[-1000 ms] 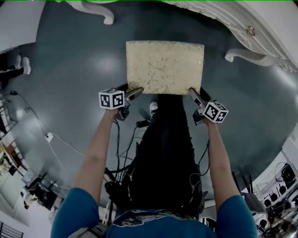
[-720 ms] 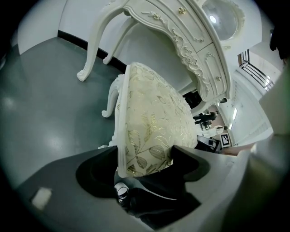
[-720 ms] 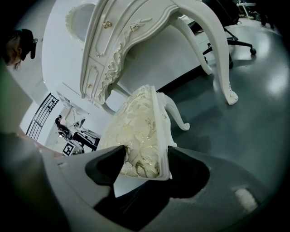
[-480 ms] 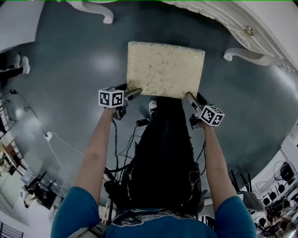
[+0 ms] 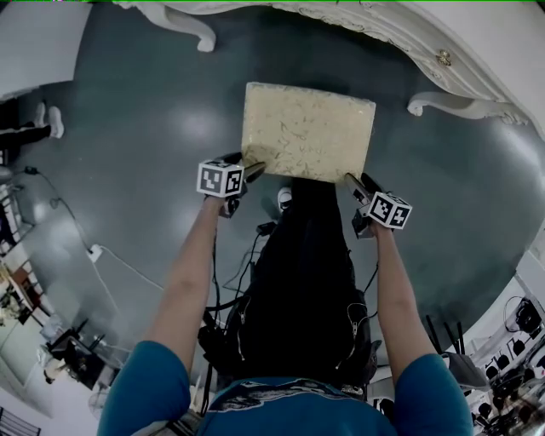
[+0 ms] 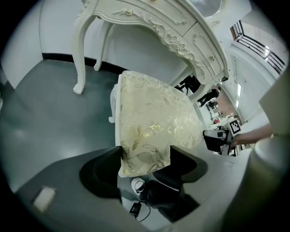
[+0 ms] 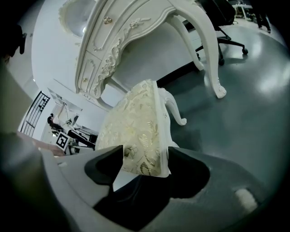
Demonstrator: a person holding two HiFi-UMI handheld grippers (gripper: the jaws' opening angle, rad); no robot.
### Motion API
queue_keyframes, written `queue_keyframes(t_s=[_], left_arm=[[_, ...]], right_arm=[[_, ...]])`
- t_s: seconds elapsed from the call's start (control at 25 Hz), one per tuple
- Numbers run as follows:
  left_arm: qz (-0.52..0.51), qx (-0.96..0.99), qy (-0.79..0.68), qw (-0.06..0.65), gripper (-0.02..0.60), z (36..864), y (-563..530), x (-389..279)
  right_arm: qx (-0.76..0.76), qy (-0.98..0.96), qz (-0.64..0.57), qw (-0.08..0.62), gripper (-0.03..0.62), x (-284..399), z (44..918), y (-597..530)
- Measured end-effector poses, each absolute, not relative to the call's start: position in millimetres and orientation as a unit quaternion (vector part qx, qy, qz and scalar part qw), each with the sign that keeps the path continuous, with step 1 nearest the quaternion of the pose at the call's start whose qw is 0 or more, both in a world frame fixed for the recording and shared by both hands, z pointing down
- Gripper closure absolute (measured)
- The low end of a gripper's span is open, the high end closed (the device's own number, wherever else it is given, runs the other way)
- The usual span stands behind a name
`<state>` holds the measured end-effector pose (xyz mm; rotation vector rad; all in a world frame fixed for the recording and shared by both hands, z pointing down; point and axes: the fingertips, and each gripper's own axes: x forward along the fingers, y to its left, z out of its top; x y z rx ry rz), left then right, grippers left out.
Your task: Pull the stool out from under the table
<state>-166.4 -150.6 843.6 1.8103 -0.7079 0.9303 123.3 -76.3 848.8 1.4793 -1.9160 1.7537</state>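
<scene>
The stool (image 5: 306,132) has a cream, leaf-patterned cushion and white curved legs, and stands on the dark floor just in front of the white ornate table (image 5: 443,55). My left gripper (image 5: 251,169) is at the cushion's near left corner; its jaws are closing, and in the left gripper view (image 6: 145,154) both touch the cushion (image 6: 154,118). My right gripper (image 5: 353,181) holds the near right corner. In the right gripper view (image 7: 145,156) its jaws press on both faces of the cushion (image 7: 136,122).
Two carved table legs (image 5: 192,25) (image 5: 451,106) stand to either side beyond the stool. Cables and a plug strip (image 5: 98,253) lie on the floor at the left. An office chair (image 7: 226,27) stands behind the table. My dark-trousered legs (image 5: 298,281) are right behind the stool.
The stool's far right corner has come away from the right table leg toward me. My left gripper has shifted a little to the right along the cushion's near edge.
</scene>
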Motion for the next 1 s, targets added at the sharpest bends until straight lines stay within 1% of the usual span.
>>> queue_keyframes(t_s=[0.08, 0.16, 0.24, 0.32, 0.4, 0.44, 0.48, 0.52, 0.68, 0.76, 1.0], left_arm=[[0.366, 0.743, -0.306, 0.469, 0.223, 830.6, -156.8, -160.5], [0.340, 0.749, -0.318, 0.472, 0.247, 811.9, -160.2, -156.0], [0.313, 0.758, -0.328, 0.469, 0.251, 789.2, -161.9, -152.8], [0.291, 0.772, -0.333, 0.456, 0.256, 761.6, -163.6, -149.1], [0.278, 0.790, -0.329, 0.436, 0.264, 733.6, -161.2, -147.6], [0.275, 0.799, -0.325, 0.424, 0.282, 720.2, -157.6, -148.5], [0.276, 0.808, -0.319, 0.411, 0.316, 707.3, -152.6, -149.6], [0.278, 0.817, -0.311, 0.398, 0.327, 694.7, -146.5, -150.6], [0.290, 0.848, -0.279, 0.344, 0.322, 640.8, -121.4, -156.6], [0.279, 0.858, -0.282, 0.326, 0.324, 610.6, -114.9, -161.9], [0.228, 0.880, -0.300, 0.290, 0.325, 529.2, -101.3, -158.8]], right_arm=[[0.503, -0.636, 0.580, 0.077, 0.298, 127.3, 838.7, -79.7], [0.510, -0.634, 0.577, 0.072, 0.307, 127.6, 823.6, -82.3], [0.512, -0.635, 0.572, 0.081, 0.318, 125.0, 807.0, -81.8], [0.511, -0.643, 0.563, 0.097, 0.342, 122.0, 789.2, -80.7], [0.505, -0.658, 0.549, 0.104, 0.344, 116.6, 767.6, -82.4], [0.501, -0.668, 0.540, 0.105, 0.344, 113.5, 755.1, -83.4], [0.498, -0.678, 0.531, 0.106, 0.344, 109.7, 740.6, -84.5], [0.493, -0.689, 0.521, 0.107, 0.344, 105.2, 724.5, -85.5], [0.473, -0.731, 0.479, 0.112, 0.350, 87.5, 657.3, -83.3], [0.470, -0.746, 0.458, 0.110, 0.385, 78.9, 624.8, -81.4], [0.471, -0.773, 0.418, 0.077, 0.387, 60.0, 537.9, -75.8]])
